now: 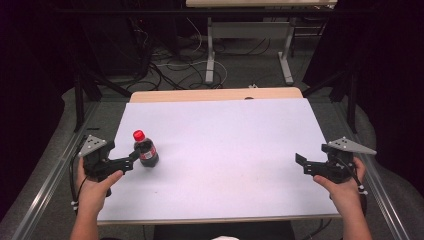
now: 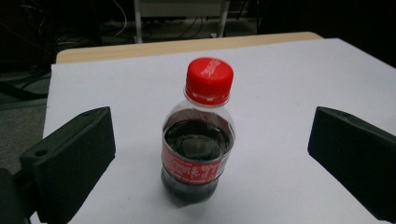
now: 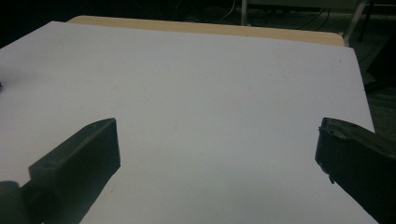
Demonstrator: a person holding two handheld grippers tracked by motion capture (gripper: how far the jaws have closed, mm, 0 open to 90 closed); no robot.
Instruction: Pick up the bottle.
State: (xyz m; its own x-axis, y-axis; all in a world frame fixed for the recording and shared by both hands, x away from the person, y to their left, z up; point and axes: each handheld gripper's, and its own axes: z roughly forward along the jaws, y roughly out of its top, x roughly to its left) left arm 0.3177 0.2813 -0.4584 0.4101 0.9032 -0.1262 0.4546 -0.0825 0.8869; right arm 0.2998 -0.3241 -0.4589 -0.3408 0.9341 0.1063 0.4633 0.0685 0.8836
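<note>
Left tongs (image 2: pixel 205 163) spread wide, nothing pinched; black blocky pads either side of the bottle (image 2: pixel 198 135), gaps on both sides, no contact. In the high view the left tongs (image 1: pixel 134 157) sit just beside the bottle (image 1: pixel 145 148), aimed at its lower body. Right tongs (image 1: pixel 301 161) also spread, idle, well apart from the bottle at the worktop's right edge; in the right gripper view the right tongs (image 3: pixel 215 158) frame bare white surface.

Bottle stands upright on the left part of the worktop (image 1: pixel 225 145), near the person's side. Small clear plastic soda bottle, dark liquid filling it to about the shoulder, red ribbed screw cap (image 2: pixel 208 77) on, red label (image 2: pixel 191 168) wrapped round the lower middle.

Handling, as a judgement: mostly full so moderately heavy for its size, thin plastic walls give a bit under squeeze but the sealed, pressurised fill should keep it fairly stiff. Round smooth sides, likely slippery; can roll or twist between flat pads. Not fragile. Best hold: across the label band at mid body, pads square on opposite sides, below the taper. Neck and cap narrower, worse for carrying.

Worktop: flat matte white sheet over a pale wood board, wood strip showing at the far edge. Left hand (image 1: pixel 95 187) and right hand (image 1: pixel 345 187) wrap the handles; grey three-cornered plate on top of each.
</note>
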